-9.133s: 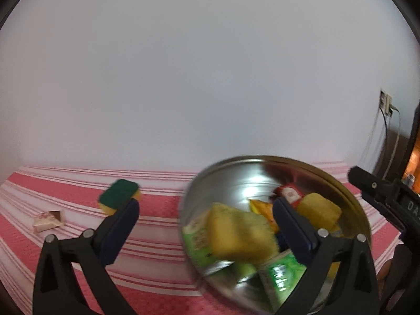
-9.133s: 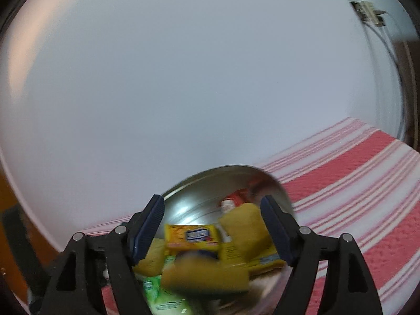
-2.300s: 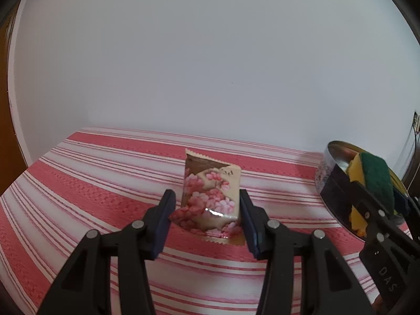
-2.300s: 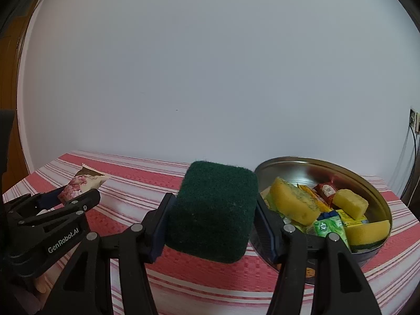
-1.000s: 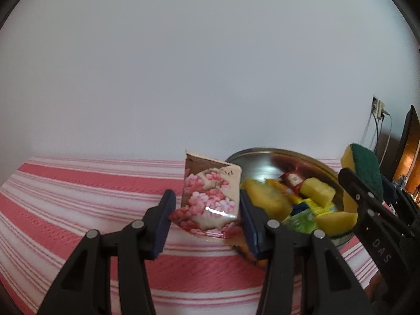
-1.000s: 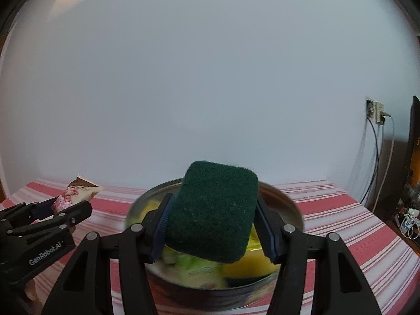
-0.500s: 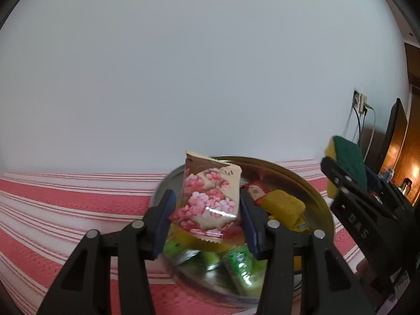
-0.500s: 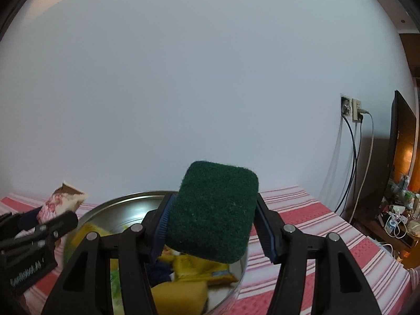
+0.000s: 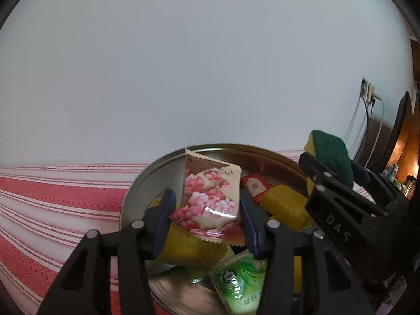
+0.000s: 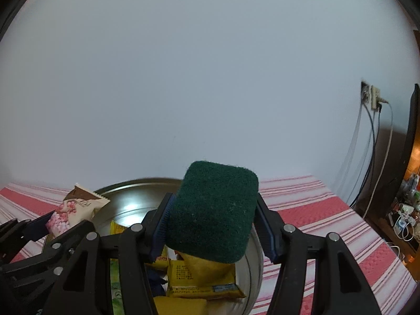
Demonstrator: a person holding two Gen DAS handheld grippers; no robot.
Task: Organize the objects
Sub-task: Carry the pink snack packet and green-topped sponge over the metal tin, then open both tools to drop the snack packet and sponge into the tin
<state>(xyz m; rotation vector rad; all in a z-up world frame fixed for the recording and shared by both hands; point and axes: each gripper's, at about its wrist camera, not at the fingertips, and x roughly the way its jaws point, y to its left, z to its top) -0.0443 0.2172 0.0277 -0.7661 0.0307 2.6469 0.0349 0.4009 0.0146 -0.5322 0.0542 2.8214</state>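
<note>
Both hand-held grippers have travelled with their loads from out over the striped tabletop to above the bowl, which now fills the lower part of each wrist view.

Left hand-held gripper: pinching the packet upright between its pads, packet hanging over the bowl's middle, above a yellow sponge and green sachets.

Right hand-held gripper: clamped on the sponge, green scourer face toward the camera, sponge poised over the bowl's right half. Left view shows the two tools close beside each other, not touching.

Step in hand, as judged: drop both items into the bowl. Bowl already well filled.

To do it well:
- lower each load until it sits just above the pile before letting go, so nothing bounces over the rim
- release one at a time; the two tools are crowded
- packet is light and stiff, likely to slide off the heap; aim it at the gap near the far wall
- sponge will spring back on release; open wide, then lift straight up
</note>
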